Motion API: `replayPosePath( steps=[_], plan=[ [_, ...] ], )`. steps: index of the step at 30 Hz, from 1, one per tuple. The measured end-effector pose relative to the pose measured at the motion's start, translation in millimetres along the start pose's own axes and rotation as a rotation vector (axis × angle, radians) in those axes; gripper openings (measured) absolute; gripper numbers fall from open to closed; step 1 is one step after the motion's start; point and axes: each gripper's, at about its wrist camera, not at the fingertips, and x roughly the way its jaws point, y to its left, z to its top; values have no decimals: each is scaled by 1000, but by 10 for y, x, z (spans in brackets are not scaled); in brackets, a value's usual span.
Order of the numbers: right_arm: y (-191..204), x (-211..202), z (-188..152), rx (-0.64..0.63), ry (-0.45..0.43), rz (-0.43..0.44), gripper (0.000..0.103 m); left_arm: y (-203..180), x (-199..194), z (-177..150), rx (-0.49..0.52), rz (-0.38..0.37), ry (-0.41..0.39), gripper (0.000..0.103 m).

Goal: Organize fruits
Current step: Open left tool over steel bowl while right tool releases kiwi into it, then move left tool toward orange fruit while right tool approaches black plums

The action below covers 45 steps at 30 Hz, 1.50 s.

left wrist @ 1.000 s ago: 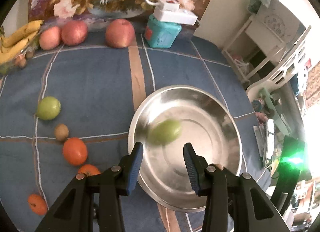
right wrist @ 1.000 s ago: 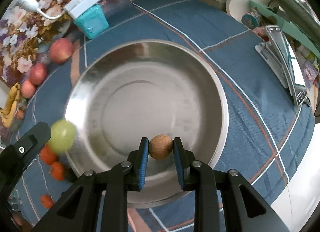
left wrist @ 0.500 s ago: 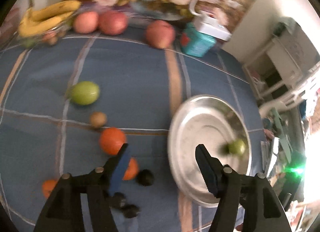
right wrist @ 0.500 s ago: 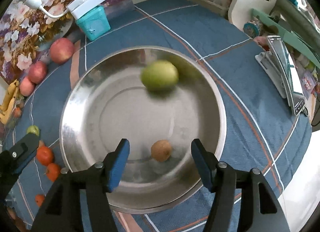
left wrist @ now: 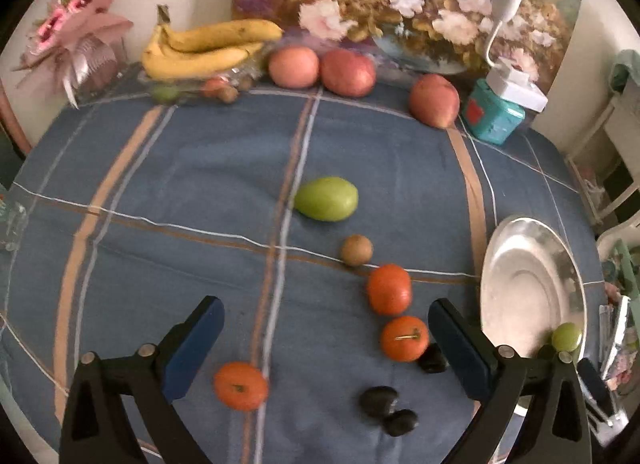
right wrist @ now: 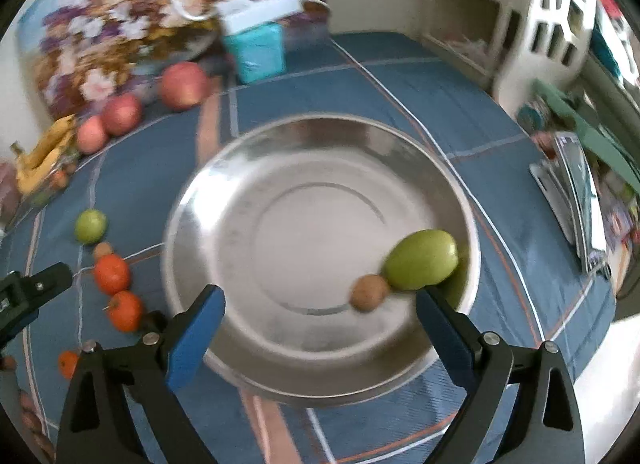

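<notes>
Opening wide over the table, both tools are between fruits: the step in hand looks like the turn from a drop into the next pick. The right tool (right wrist: 320, 328) hangs tilted steeply down above the near rim of the steel bowl (right wrist: 280, 144), its jaws spreading and nothing between them; a green fruit (right wrist: 422, 260) and a small brown fruit (right wrist: 369, 293) lie touching each other inside the bowl, just ahead of its right finger.

The left tool (left wrist: 326, 348) points down at the blue cloth (left wrist: 180, 184), jaws likewise spreading with nothing gripped. An orange fruit (left wrist: 240, 386) sits low between its fingers, nearer the left one. Two more orange fruits (left wrist: 389, 289) (left wrist: 404, 338) line up just inside the right finger, with dark little fruits (left wrist: 378, 400) below them. Further ahead lie a second green fruit (left wrist: 326, 199) and another brown one (left wrist: 356, 250). Apples (left wrist: 348, 72) and bananas (left wrist: 208, 48) wait at the far edge.

Most fruit remains outside the bowl, so the job seems barely begun. The next move likely calls for the left tool to drop and centre on the nearest orange fruit, then close gently, since round fruit rolls.
</notes>
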Motion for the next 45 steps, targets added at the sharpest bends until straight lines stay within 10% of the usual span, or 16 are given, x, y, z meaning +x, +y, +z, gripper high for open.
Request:
replayPosePath(
  steps=[19, 39, 45],
  plan=[
    [792, -197, -219, -55, -9, 141, 97, 627, -251, -108, -112, 211, -45, 103],
    [1330, 38, -457, -258, 185, 253, 96, 685, 251, -317, -104, 60, 245, 103],
    [1360, 162, -547, -286, 258, 226, 70, 624, 301, -371, -100, 14, 287, 102]
  ],
)
